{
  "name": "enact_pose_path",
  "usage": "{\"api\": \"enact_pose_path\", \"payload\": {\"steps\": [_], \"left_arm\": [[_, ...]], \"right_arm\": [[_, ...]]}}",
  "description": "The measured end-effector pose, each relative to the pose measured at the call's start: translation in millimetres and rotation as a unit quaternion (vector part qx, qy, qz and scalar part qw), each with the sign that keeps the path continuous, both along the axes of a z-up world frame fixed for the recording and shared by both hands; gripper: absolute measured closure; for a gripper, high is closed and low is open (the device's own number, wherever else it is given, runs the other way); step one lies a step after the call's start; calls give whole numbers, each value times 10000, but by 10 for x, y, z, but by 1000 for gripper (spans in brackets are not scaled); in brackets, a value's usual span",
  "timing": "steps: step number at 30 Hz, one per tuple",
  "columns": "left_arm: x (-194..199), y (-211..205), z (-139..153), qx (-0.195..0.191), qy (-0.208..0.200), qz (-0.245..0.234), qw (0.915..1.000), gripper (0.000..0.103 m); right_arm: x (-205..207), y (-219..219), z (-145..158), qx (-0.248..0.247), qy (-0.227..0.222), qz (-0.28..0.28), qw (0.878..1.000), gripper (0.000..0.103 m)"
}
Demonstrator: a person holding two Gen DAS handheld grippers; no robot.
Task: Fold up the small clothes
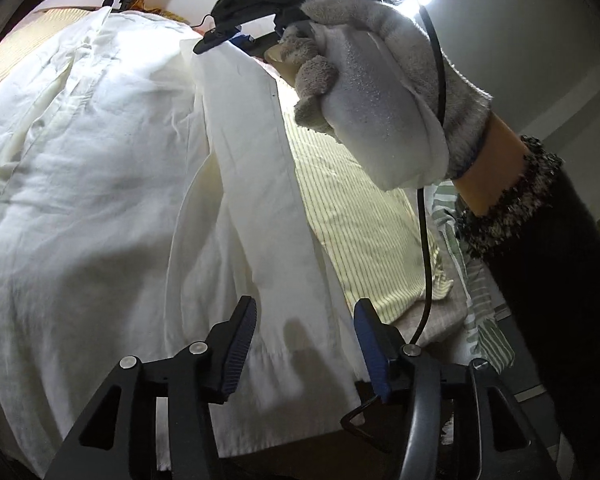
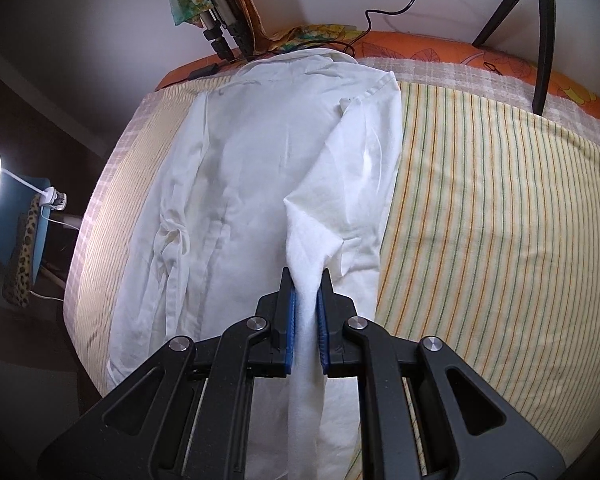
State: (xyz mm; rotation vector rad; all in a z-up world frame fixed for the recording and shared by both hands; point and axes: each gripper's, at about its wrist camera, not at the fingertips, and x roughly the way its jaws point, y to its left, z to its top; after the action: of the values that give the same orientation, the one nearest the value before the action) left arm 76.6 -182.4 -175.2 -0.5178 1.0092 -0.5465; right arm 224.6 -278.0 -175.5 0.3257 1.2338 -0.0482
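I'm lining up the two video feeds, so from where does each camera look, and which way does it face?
Left wrist: low behind the open left gripper, facing up along the white shirt; shows the gloved right hand with its gripper.
Right wrist: above the striped bed cover, looking down; the right gripper pinches a raised fold of shirt.
Shared: the shirt, the cover, the right gripper.

The bed point(image 2: 500, 200) carries a yellow striped sheet point(image 2: 480, 260) over an orange floral cover point(image 2: 420, 46) at its far edge. A white shirt point(image 2: 252, 184) lies flat on the sheet, ahead and left of the right fingers point(image 2: 290, 320). A black tripod leg point(image 2: 542, 60) stands on the bed, far right of them.
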Motion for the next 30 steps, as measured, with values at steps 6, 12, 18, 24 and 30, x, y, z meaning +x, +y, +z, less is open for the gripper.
{"api": "enact_pose_path", "payload": {"steps": [6, 12, 18, 24, 30], "left_arm": [[100, -147, 16, 508, 34, -49, 9987, 51], [145, -75, -123, 427, 192, -92, 9989, 97], [2, 250, -72, 86, 110, 14, 9999, 103], [-90, 681, -168, -122, 327, 315, 9989, 103], [-105, 933, -252, -112, 572, 482, 9971, 103]], "right_arm": [[54, 40, -71, -66, 83, -44, 9999, 93], [51, 60, -59, -103, 20, -63, 9999, 93], [8, 135, 69, -187, -143, -105, 9997, 93], [109, 398, 13, -288, -86, 40, 9995, 93], [252, 584, -239, -308, 73, 116, 9994, 92]]}}
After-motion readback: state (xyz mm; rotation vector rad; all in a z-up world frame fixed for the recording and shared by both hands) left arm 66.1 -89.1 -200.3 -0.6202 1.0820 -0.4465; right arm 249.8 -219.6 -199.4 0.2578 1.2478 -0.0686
